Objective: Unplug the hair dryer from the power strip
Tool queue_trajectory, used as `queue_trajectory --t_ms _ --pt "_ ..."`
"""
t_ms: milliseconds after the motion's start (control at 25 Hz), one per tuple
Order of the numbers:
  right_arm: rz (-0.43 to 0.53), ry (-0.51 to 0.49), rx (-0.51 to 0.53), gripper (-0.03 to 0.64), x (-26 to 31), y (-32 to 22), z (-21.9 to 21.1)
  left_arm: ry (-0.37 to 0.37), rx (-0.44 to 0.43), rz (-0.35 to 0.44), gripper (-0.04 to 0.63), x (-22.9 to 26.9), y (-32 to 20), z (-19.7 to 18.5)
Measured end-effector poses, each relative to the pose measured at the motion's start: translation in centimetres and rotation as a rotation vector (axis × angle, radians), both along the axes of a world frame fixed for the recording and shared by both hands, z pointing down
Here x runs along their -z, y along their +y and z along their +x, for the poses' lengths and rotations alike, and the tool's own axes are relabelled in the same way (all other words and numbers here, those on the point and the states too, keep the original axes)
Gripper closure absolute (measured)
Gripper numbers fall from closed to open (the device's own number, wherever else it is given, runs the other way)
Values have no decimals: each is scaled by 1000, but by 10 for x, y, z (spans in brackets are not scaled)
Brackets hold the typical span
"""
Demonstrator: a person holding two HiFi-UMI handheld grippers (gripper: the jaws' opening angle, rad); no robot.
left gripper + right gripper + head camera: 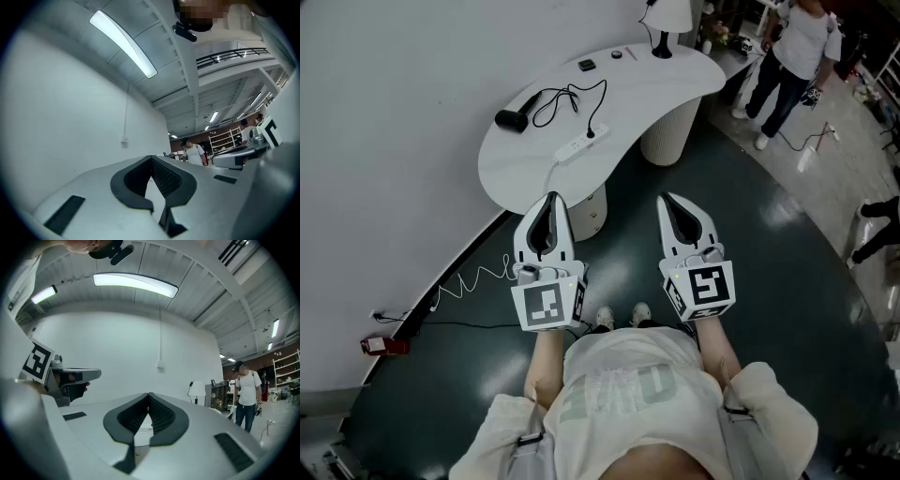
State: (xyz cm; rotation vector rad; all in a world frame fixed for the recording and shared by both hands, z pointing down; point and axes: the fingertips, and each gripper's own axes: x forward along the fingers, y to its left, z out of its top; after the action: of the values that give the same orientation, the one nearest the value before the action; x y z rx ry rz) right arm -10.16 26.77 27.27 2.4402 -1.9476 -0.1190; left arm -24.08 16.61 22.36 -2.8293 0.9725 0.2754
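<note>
A black hair dryer (512,120) lies at the left end of a curved white table (525,173). Its black cord (567,101) loops to a plug in a white power strip (578,144) near the table's middle. My left gripper (551,200) and right gripper (667,202) hover side by side over the dark floor, short of the table's near edge. Both are shut with nothing between the jaws. In the left gripper view the left gripper (152,158) points a little upward at the wall. The right gripper (149,407) points level at the wall.
A white lamp (666,21) and small dark items (587,65) stand at the table's far end. A person (792,52) stands beyond the table at the right. A white cable (473,278) trails over the floor at the left by the curved wall.
</note>
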Motion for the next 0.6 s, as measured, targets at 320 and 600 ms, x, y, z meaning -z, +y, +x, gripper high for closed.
queue_trajectory --t_ms 320,600 --pt "-2 -10 47 597 -6 -9 0 -56 -10 -5 581 -15 0 24" --pt "-17 -1 103 597 -20 -1 17 -62 15 -21 581 -26 6 39"
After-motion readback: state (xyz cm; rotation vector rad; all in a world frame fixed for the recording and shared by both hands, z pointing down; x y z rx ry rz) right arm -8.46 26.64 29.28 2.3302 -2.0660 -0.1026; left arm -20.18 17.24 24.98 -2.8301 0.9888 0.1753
